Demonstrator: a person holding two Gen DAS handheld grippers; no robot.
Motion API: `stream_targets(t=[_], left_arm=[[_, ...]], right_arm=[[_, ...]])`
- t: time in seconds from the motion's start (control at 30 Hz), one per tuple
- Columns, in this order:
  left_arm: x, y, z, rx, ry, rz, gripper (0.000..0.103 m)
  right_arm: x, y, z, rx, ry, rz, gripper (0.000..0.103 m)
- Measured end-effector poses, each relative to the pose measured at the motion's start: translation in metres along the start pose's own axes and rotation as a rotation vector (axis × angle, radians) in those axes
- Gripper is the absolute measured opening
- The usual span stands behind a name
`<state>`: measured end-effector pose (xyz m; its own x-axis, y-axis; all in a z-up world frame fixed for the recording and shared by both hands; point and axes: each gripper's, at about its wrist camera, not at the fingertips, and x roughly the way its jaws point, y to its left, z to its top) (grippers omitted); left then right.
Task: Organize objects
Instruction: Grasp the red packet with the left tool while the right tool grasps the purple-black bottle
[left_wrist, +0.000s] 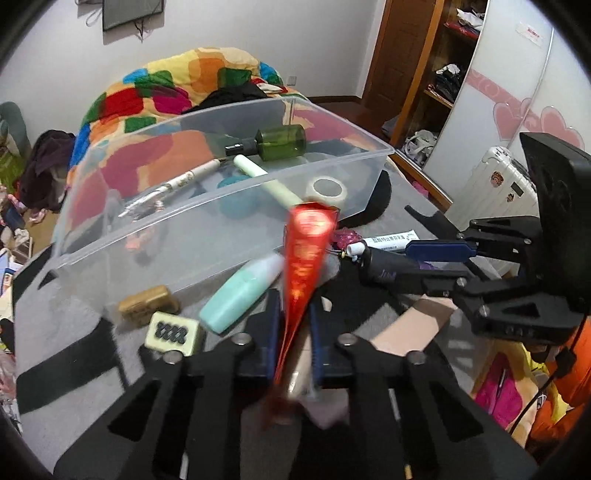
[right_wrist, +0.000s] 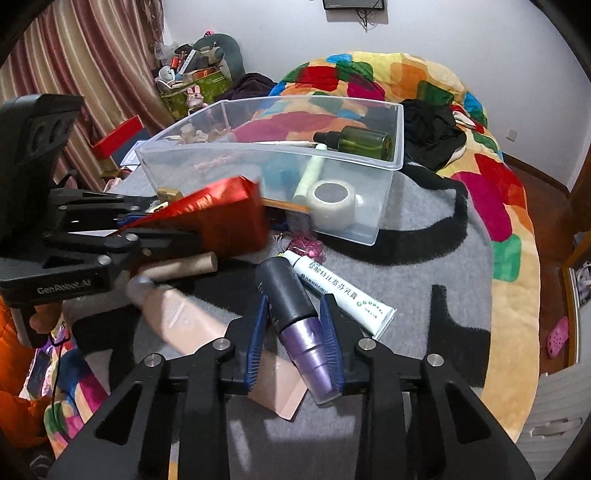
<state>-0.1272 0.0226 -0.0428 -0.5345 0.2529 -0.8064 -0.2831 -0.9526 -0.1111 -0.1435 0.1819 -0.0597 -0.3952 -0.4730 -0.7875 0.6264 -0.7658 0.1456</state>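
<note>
My left gripper (left_wrist: 294, 304) is shut on a flattened red foil packet (left_wrist: 306, 251), which sticks up in front of the clear plastic bin (left_wrist: 207, 225). In the right wrist view that gripper (right_wrist: 162, 221) holds the red packet (right_wrist: 225, 214) at the left, just before the bin (right_wrist: 388, 166). My right gripper (right_wrist: 295, 302) is shut on a purple tube with a black cap (right_wrist: 295, 314) lying on the grey blanket (right_wrist: 424, 266). A green bottle (right_wrist: 365, 140), a tape roll (right_wrist: 330, 203) and pens lie in the bin.
Loose on the blanket are a mint tube (left_wrist: 240, 295), a mahjong tile (left_wrist: 173, 332), a gold block (left_wrist: 146, 304), a white ointment tube (right_wrist: 343, 291), a beige tube (right_wrist: 184, 314) and a cardboard roll (right_wrist: 184, 267). A colourful quilt (right_wrist: 406, 77) lies behind the bin.
</note>
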Motion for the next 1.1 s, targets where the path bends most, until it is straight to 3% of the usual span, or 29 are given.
stream_targets(t=[0.33,0.6,0.63,0.7,0.8,0.97,1.03,1.1], left_arm=[[-0.053,0.019,-0.022,-0.044,-0.073,0.030,0.010],[-0.044,0.023,-0.054,-0.052,0.009,0.023,0.011],[-0.042,0.024,-0.053,-0.058,0.016,0.016,0.012],[-0.042,0.027,-0.050,-0.069,0.013,0.001,0.030],[-0.046,0.028,-0.041,-0.071,-0.013,-0.005,0.043],[-0.033,0.028,-0.023,-0.059,0.007,0.006,0.043],[-0.023,0.031,-0.020,-0.075,0.030,0.019,0.040],[-0.015,0.035,-0.020,-0.100,0.047,0.001,0.029]], right_arm=[[-0.007,0.003,-0.004,0.004,0.018,0.021,0.024],[0.005,0.005,0.003,-0.006,0.043,0.022,0.027],[0.007,0.006,0.004,-0.009,0.049,0.023,0.028],[0.011,0.008,0.005,-0.016,0.059,0.026,0.030],[0.015,0.009,0.007,-0.023,0.063,0.027,0.030],[0.019,0.009,0.009,-0.005,0.060,0.038,0.030],[0.022,0.009,0.010,0.002,0.059,0.042,0.030],[0.024,0.010,0.010,0.005,0.061,0.045,0.030]])
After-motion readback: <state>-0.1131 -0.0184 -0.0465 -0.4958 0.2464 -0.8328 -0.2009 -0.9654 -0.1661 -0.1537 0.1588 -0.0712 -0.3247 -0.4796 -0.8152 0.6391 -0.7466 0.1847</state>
